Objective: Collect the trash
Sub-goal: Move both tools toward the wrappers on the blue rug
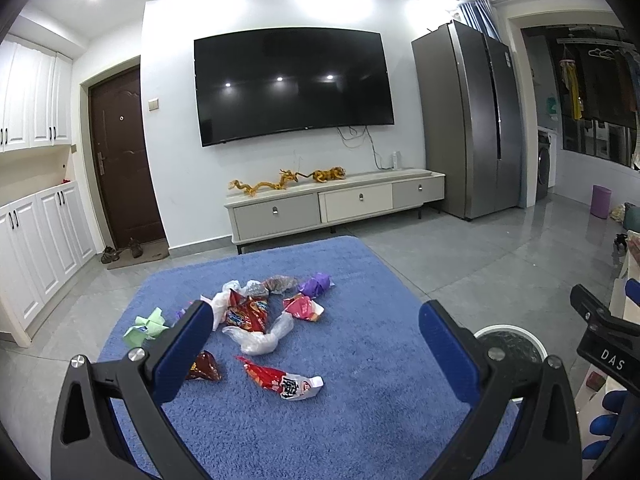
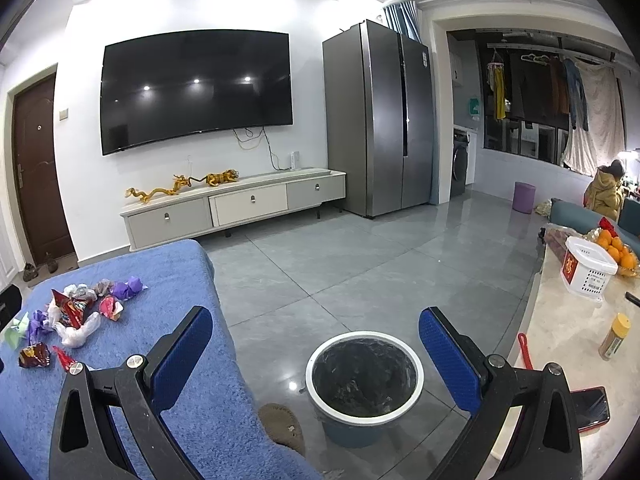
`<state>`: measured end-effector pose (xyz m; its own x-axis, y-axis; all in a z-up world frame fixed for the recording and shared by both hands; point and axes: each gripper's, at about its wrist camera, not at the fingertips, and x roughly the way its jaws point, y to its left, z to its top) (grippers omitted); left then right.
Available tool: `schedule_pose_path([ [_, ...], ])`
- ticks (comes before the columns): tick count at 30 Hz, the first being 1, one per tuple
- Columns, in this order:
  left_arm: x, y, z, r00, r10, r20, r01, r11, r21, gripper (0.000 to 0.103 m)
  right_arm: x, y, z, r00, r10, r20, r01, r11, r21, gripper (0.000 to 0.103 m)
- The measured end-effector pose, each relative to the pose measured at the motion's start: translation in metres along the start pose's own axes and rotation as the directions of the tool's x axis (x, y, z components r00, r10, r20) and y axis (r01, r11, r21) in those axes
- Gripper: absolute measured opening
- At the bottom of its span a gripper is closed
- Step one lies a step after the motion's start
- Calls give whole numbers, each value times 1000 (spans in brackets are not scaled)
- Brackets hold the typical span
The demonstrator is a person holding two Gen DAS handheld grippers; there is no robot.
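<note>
A grey tiled floor (image 2: pixel 360 264) fills the room, with a black television (image 1: pixel 294 84) on the far white wall, a steel refrigerator (image 2: pixel 380 116) to its right and a low drawer cabinet (image 1: pixel 336 204) beneath the screen. A blue rug (image 1: pixel 320 360) covers the near left part of the floor. At the right edge a pale marble counter (image 2: pixel 568 328) carries a white basket (image 2: pixel 590 270), oranges, a yellow-capped jar and a phone.

Just off the rug's right edge stands a round trash bin (image 2: pixel 364 380) with a white rim and a dark liner; a brown slipper lies touching the rug beside it.

The right gripper (image 2: pixel 316 344) hangs over the bin, its blue-padded jaws wide apart and holding nothing. The left gripper (image 1: pixel 316 340) hangs over the rug, jaws likewise spread wide and empty.

The trash lies scattered on the rug, left of the bin and well apart from it. Farthest is a purple wrapper (image 1: pixel 316 284); nearer sit a red snack bag (image 1: pixel 248 314), a pink wrapper (image 1: pixel 304 308) and a clear plastic bag (image 1: pixel 260 336) close together. A green paper scrap (image 1: pixel 146 326) lies at the left. Nearest are a dark red foil packet (image 1: pixel 204 368), partly behind the left finger, and a red-and-white wrapper (image 1: pixel 284 380) between the left gripper's fingers in view.
</note>
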<state>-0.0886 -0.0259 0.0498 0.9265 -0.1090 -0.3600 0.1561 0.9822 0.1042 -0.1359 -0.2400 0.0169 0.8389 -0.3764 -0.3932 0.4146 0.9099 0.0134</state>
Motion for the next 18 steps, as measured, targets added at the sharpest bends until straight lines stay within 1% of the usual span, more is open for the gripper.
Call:
schedule_pose_path([
  [6, 11, 4, -1, 998, -54, -29, 54, 998, -18, 103, 9, -8, -4, 1000, 18, -17, -18, 1000, 11, 103],
  [10, 16, -2, -4, 996, -89, -30, 89, 996, -10, 103, 10, -10, -5, 998, 60, -26, -59, 998, 31, 103],
  [14, 28, -6, -11, 989, -137, -57, 137, 991, 0, 103, 14, -5, -7, 993, 102, -51, -101, 995, 18, 103],
  [17, 41, 2, -16, 983, -165, -84, 166, 986, 4, 103, 21, 5, -10, 985, 144, -91, -144, 990, 0, 103],
  [18, 45, 10, -19, 981, -173, -92, 173, 985, -3, 103, 24, 8, -10, 982, 159, -104, -161, 987, -6, 103],
])
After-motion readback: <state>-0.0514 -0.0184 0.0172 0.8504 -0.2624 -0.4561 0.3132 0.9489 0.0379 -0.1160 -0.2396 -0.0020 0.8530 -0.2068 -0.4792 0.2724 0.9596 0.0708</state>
